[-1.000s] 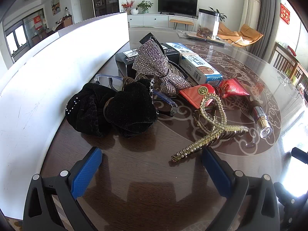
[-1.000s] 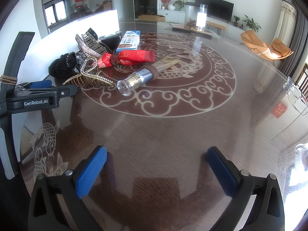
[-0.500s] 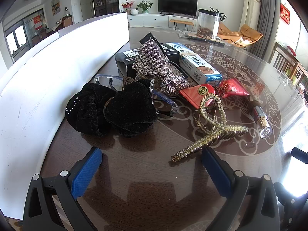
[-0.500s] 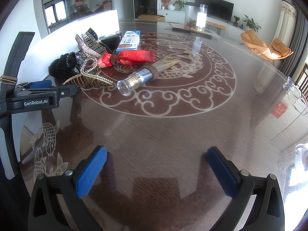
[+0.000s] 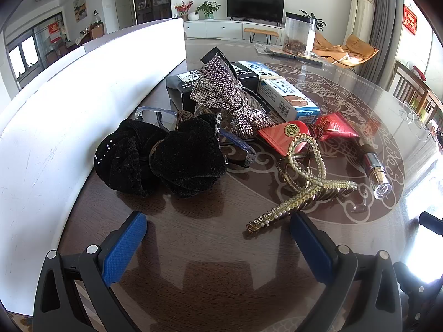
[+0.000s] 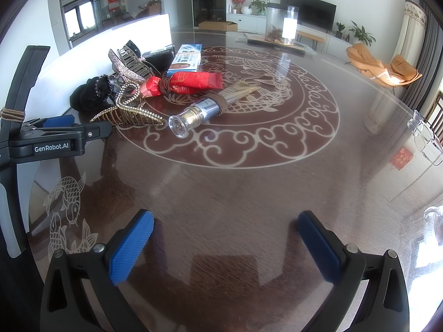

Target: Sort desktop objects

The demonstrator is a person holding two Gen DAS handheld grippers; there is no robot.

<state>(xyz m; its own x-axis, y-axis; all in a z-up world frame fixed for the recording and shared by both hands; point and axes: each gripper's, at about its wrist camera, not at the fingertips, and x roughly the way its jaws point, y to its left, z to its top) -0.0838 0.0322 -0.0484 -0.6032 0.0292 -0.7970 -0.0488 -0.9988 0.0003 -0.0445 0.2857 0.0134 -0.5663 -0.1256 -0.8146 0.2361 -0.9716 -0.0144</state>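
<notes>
Jaws on both the left gripper (image 5: 217,242) and the right gripper (image 6: 225,239) gape wide over the bare table (image 6: 249,193), holding nothing. Nothing has shifted over the last second, so the sorting seems not yet begun. Just beyond the left fingers lie the gold hair clip (image 5: 301,182) and black scrunchies (image 5: 163,157), with the red packet (image 5: 288,135), tube (image 6: 210,108) and blue box (image 5: 285,96) farther off.

"GenRobot.AI" on left claw body (image 6: 51,147); box (image 5: 288,94) print too small to read
</notes>
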